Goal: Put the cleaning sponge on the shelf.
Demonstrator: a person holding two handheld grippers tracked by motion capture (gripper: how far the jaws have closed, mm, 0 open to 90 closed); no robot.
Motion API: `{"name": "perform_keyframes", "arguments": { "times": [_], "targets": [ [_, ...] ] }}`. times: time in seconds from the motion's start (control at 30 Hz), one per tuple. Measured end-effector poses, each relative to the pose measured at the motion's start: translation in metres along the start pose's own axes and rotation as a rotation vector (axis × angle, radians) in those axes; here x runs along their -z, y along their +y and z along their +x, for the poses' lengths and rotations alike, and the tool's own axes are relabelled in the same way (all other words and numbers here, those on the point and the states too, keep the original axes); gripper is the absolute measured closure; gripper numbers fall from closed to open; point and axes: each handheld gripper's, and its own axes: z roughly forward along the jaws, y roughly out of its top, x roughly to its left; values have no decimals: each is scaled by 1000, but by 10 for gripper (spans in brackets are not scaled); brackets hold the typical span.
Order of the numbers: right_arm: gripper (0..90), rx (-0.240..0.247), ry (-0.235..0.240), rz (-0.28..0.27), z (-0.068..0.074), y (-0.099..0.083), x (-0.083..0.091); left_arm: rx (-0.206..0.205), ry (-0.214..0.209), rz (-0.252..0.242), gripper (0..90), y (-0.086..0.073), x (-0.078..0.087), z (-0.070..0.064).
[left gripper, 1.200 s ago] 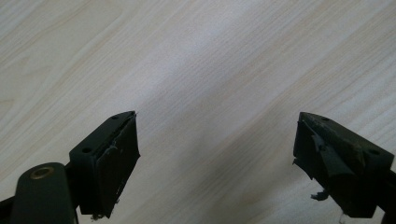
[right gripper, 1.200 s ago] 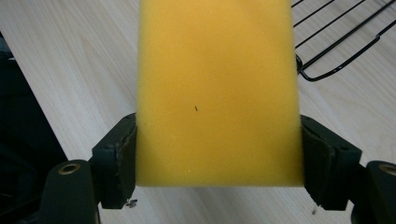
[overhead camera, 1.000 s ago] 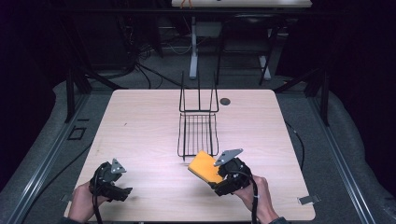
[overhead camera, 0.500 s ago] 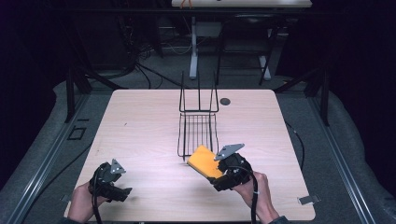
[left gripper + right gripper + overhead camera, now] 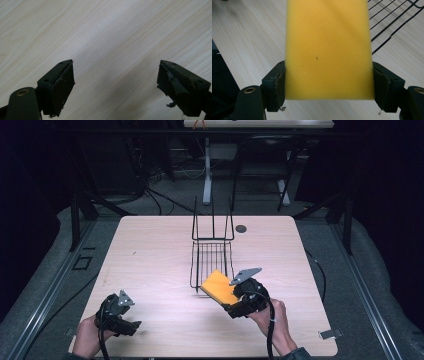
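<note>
Holding 1 yellow sponge (image 5: 220,287) by its 2 side edges: right gripper (image 5: 235,304), jaws clamped on it, sponge lifted off the table (image 5: 150,250) at the near end of the wire rack (image 5: 212,255). Left gripper (image 5: 131,326): jaws wide apart, nothing between them, low over the near-left table.

Right tongs (image 5: 231,299), clamped on yellow sponge (image 5: 219,286): shifted slightly left and away from the person over the last second. Sponge's far edge, formerly just short of the black wire rack (image 5: 212,257), now at the rack's near end and overlapping its front wires in the high view. Right hand (image 5: 272,322): moved forward with the tongs. Sponge held tilted, raised off the tabletop (image 5: 150,250).
</note>
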Motion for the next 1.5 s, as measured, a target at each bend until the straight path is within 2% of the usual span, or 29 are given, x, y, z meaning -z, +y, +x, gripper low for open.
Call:
{"name": "perform_keyframes", "arguments": {
  "times": [0.57,0.9,1.5],
  "targets": [
    [245,-35,-19,-4,-15,10,-8,0,-2,1,142,0,0,0],
    [246,-48,-29,-11,-18,16,-10,-2,-1,2,143,-1,0,-1],
    [248,-65,-38,-14,-25,27,-25,-2,-4,0,143,-1,0,-1]
  ]
}}
